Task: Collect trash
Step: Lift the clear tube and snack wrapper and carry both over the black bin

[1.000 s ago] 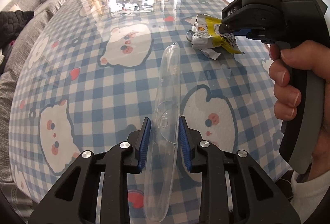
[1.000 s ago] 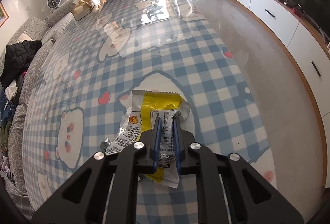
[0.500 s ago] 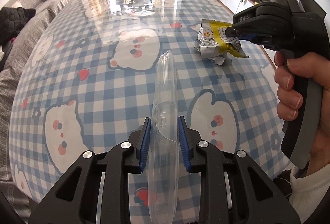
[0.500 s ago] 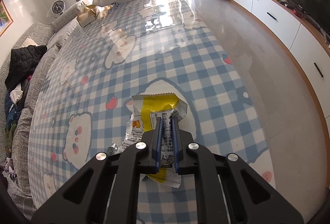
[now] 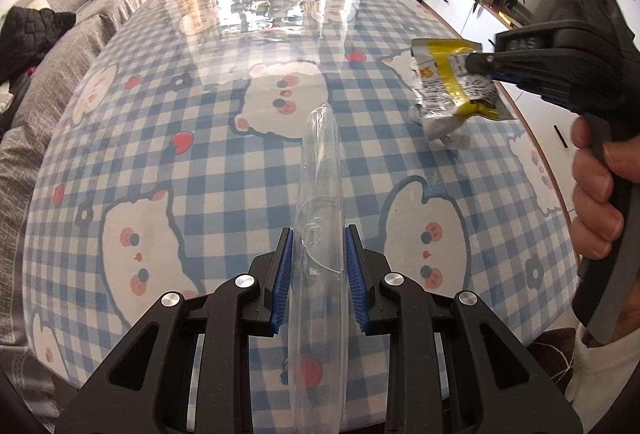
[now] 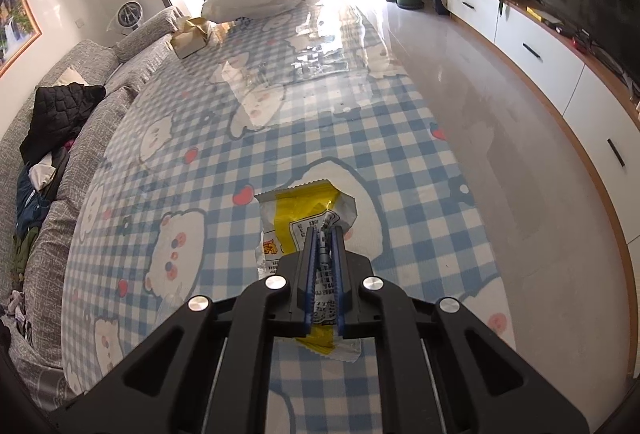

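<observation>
From my left gripper (image 5: 318, 266), the blue pads pinch a clear plastic lid (image 5: 318, 202) on edge, most of it jutting ahead and below my jaws. It is slick and springy; I judge it could squirt out or crack. Below lies the glossy checked bear tablecloth (image 5: 200, 138), a grey sofa (image 5: 44, 74) off to my left.

From my right gripper (image 6: 322, 274), jaws pressed together on a crumpled yellow snack wrapper (image 6: 308, 210) hanging off the table. The thin foil could tear or slide free. White cabinets (image 6: 560, 74) run along my right.
</observation>
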Demonstrator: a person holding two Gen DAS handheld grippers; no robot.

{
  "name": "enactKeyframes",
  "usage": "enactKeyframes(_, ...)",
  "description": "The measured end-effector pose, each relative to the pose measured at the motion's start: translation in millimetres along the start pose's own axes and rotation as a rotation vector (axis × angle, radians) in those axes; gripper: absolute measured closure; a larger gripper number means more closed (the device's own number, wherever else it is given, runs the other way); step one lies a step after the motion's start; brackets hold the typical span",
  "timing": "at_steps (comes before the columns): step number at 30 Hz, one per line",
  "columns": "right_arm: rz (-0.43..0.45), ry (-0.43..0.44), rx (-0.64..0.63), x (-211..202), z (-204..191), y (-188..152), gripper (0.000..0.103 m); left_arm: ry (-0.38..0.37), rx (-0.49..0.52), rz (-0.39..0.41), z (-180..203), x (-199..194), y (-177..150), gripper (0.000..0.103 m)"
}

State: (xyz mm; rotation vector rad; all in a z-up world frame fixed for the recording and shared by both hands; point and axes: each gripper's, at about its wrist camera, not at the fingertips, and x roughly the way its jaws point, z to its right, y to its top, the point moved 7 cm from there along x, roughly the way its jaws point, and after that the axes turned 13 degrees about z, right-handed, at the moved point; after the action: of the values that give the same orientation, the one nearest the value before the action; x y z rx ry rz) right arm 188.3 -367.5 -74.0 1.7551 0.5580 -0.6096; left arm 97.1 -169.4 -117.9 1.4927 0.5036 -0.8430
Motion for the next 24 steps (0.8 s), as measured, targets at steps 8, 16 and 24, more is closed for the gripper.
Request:
enactKeyframes(8,-0.002,0.023,-0.039,-31.3,-13.8,-13.3,0.097,0.002,-0.014,0.016,-16.5,-19.5,-3.5,0.078)
enactKeyframes(16,0.005,0.027,-0.09,-66.7,-27.9,-37.8,0.097,0.006,-0.029,0.041,-31.6,-51.2,-15.0,0.078)
enactKeyframes(24,0.037,0.058,-0.113,-113.2,-41.1,-57.8,0.097,0.003,-0.047,0.071,-35.9,-92.6,-28.4,0.078)
